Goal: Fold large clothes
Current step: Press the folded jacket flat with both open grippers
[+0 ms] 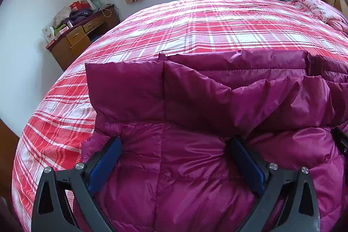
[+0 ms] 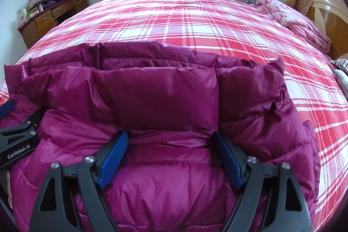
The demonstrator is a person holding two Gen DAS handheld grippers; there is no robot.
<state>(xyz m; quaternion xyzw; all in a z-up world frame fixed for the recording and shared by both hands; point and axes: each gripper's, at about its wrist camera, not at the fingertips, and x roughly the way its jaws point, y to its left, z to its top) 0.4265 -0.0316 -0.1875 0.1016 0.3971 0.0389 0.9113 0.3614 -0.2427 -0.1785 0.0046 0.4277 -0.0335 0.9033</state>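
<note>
Both spread wide and gripping nothing, the left claw [image 1: 174,166] and right claw [image 2: 169,158] press side by side on the magenta down jacket [image 2: 165,97], apparently flattening its fold on the plaid bed [image 2: 174,19].

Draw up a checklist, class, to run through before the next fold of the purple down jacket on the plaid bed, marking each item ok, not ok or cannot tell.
1. Left gripper jaws wide over the jacket: ok.
2. Right gripper jaws wide: ok.
3. Pads actually pinching fabric: cannot tell.
4. Both grippers at the same edge, side by side: ok.
5. Plaid bedspread beyond the jacket bare for the fold: ok.
6. Pink quilt apart from the jacket: ok.
</note>
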